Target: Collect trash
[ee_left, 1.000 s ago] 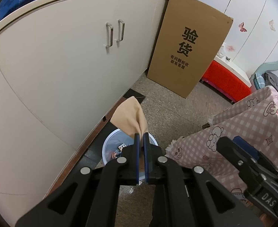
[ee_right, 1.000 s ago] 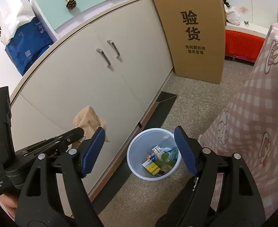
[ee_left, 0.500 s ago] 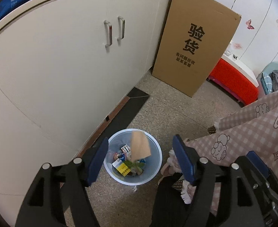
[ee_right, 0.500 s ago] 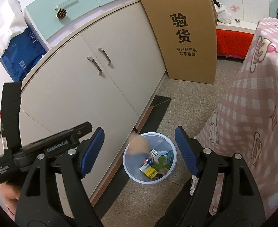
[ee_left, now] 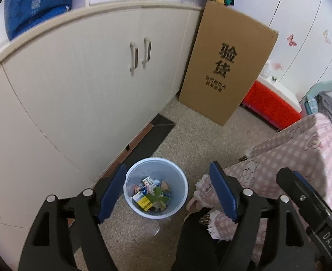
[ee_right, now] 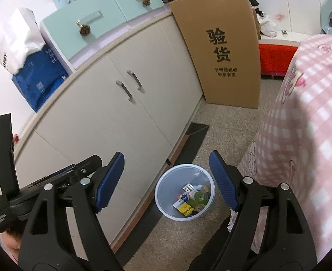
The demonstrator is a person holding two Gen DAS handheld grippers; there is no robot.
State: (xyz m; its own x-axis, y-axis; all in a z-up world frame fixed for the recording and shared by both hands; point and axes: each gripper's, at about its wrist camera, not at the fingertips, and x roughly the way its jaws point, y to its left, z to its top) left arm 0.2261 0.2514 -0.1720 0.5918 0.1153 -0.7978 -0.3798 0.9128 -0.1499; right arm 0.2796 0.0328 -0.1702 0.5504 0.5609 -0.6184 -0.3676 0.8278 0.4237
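Note:
A pale blue trash bin stands on the speckled floor by the cabinet, with several boxes and wrappers inside. A tan crumpled paper lies among them. High above the bin, my left gripper has its jaws opening, and nothing is between its blue pads. In the right wrist view the same bin shows below my right gripper, which is open and empty. The left gripper's black body appears at that view's left edge.
Cream cabinet doors run along the left. A tall cardboard box leans at their far end, beside a red box. A pink checked cloth drapes furniture on the right. A dark mat lies near the bin.
The left jaws went from shut on the tan paper to wide apart, and the paper fell into the bin. Both grippers have risen, so the bin looks smaller.

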